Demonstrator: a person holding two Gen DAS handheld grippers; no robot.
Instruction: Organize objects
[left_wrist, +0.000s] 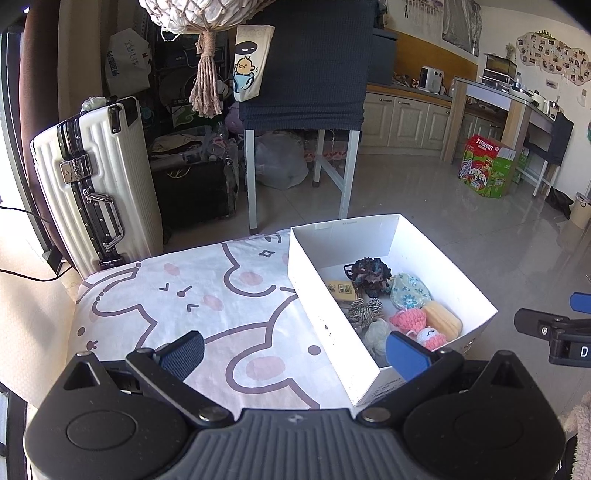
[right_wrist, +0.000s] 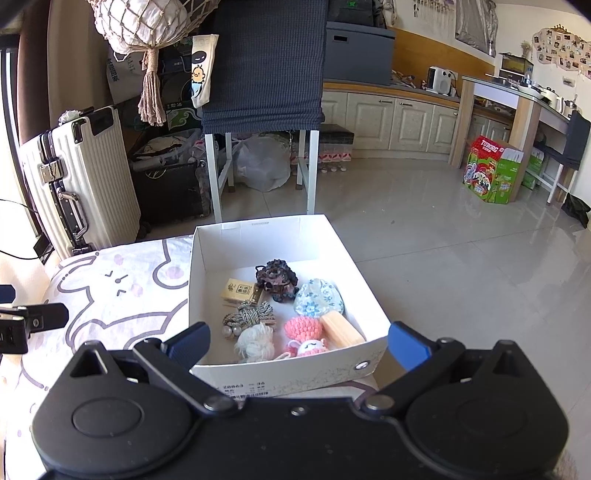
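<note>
1. Box (right_wrist: 207, 269): white card, open top, on the cartoon-print cloth (left_wrist: 177, 295) at its right end, near the edge; placed there, probably, so both grippers reach in from the near side.
2. Contents, all on the box floor, none outside on the cloth:
   - dark scrunchie (right_wrist: 277, 277), toward the back;
   - tan tag (right_wrist: 238, 291) with printed code, left of the scrunchie, touching it or just beside;
   - blue floral pouch (right_wrist: 319, 297), right of the scrunchie;
   - striped cord knot (right_wrist: 251, 314), middle left;
   - white pom (right_wrist: 255, 341), near wall, left;
   - pink crochet toy (right_wrist: 304, 332) (small white face toward the near wall);
   - peach roll (right_wrist: 341, 328), tilted, just beside the toy on its right.
3. Left gripper (left_wrist: 295, 350): fingers spread wide, nothing between; straddling the box's left wall, one finger over cloth, one over the near corner.
4. Right gripper (right_wrist: 299, 343): fingers likewise apart and empty; either side of the box's near wall, centred on it.
5. Stage, judged: gathering apparently complete, cloth bare of loose items; spread fingers fit a release or a pause, not a carry.
6. Background, unrelated: suitcase (left_wrist: 92, 177), chair (right_wrist: 266, 74), beer carton (right_wrist: 491, 173).
</note>
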